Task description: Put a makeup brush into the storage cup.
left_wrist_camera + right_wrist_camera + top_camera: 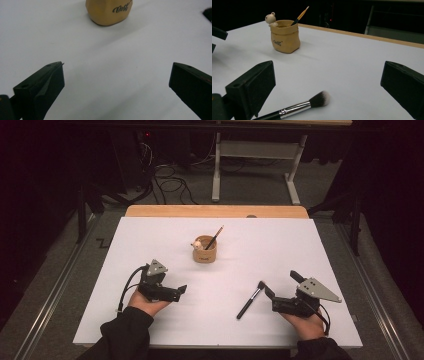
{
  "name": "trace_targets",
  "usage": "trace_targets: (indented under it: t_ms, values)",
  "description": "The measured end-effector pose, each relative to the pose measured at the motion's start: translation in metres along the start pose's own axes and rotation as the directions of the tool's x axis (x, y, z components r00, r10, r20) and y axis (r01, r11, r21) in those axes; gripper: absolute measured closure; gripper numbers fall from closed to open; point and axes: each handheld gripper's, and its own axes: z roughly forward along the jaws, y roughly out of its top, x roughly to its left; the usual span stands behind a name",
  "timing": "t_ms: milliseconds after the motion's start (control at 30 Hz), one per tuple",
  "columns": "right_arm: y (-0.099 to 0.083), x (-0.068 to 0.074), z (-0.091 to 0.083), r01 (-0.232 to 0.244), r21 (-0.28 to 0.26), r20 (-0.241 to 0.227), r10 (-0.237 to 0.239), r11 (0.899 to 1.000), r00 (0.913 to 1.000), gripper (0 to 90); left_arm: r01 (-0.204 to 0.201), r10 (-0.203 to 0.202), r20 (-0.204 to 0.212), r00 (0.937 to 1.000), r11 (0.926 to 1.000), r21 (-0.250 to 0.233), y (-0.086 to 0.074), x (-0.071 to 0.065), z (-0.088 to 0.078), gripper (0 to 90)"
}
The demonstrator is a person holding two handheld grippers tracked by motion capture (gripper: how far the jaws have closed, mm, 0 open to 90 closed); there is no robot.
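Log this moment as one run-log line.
left gripper: open, empty | right gripper: open beside black-handled makeup brush lying on white table | tan bag-shaped pot: upright, holds thin brush

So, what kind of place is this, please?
Probably a lab or recording workspace, not a home: a white-covered table in a dark room, loose cables on the carpeted floor, and a bare metal desk frame behind.

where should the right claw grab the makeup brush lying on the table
Grip the makeup brush at mid-handle, coming from above with the open right claw across it: it lies flat, and the thin straight handle fits between the jaws, unlike the soft bristles.
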Motion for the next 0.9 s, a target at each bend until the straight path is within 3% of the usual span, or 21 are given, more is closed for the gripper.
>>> trace_targets:
  t_ms: [333,533,700,800,900]
  values:
    - [0.0,0.0,-0.001,0.009,0.001,0.008,-0.009,1.0,0.9999,0.2,-0.014,0.012,0.018,0.9998,0.9932,0.116,0.019,-0.002,-0.002,2.0]
    - [0.0,-0.003,-0.002,0.006,0.005,0.013,-0.006,1.0,0.9999,0.2,-0.003,-0.007,0.049,0.9988,0.9813,0.192,0.029,-0.004,-0.001,2.1]
    - [0.006,-0.009,-0.002,0.019,-0.001,0.029,-0.019,1.0,0.9994,0.2,0.0,-0.014,0.05,0.9986,0.9643,0.265,0.031,0.0,0.002,1.9]
    - [0.004,-0.014,-0.001,0.054,0.018,0.052,-0.055,0.998,0.9971,0.2,0.029,-0.048,0.056,0.9973,0.9543,0.298,0.032,0.006,0.002,3.3]
    - [-0.001,-0.018,-0.004,0.022,0.018,0.045,-0.023,1.0,0.9987,0.3,0.029,-0.051,0.055,0.9972,0.9408,0.338,0.032,0.007,0.004,5.4]
